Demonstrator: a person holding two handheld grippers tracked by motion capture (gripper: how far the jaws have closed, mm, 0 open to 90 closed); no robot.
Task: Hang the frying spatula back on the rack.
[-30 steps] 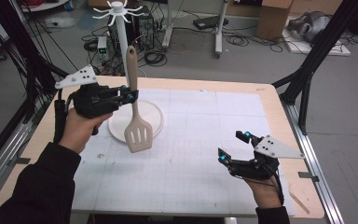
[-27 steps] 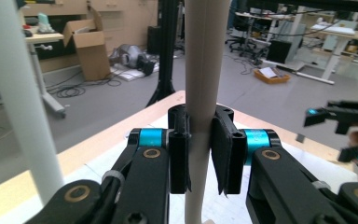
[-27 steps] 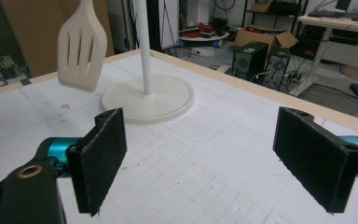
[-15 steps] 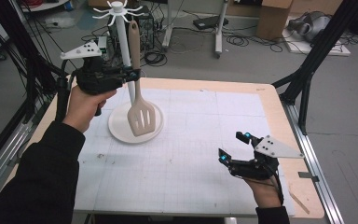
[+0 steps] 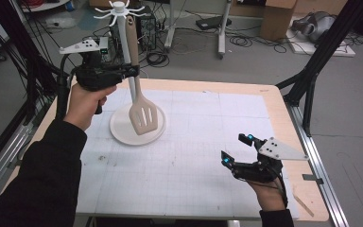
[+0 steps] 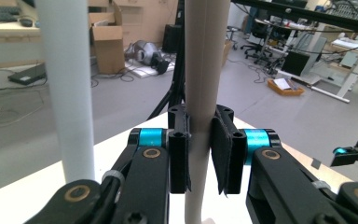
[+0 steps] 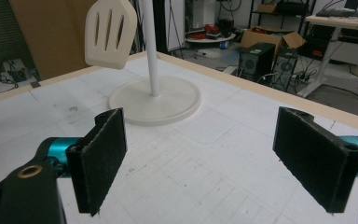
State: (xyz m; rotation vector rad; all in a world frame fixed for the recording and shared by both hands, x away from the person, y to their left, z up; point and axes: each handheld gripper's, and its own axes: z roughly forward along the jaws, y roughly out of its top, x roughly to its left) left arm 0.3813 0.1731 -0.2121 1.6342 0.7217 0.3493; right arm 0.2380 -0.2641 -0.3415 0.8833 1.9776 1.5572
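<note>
Lighting is even and pretty bright, indoor overhead stuff, so shadows on the table point(image 5: 194, 142) are soft and faint. No real glare. The high view is a bit soft overall. In the left gripper view the white pole point(image 6: 67, 84) up close looks blurry.

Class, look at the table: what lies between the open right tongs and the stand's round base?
Nothing: in the high view, bare gridded mat separates the right tongs from the base.

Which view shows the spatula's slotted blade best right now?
The right gripper view: the spatula blade faces the camera, slots clear. The high view shows the blade smaller, above the stand base. The left gripper view shows the handle clamped.
</note>
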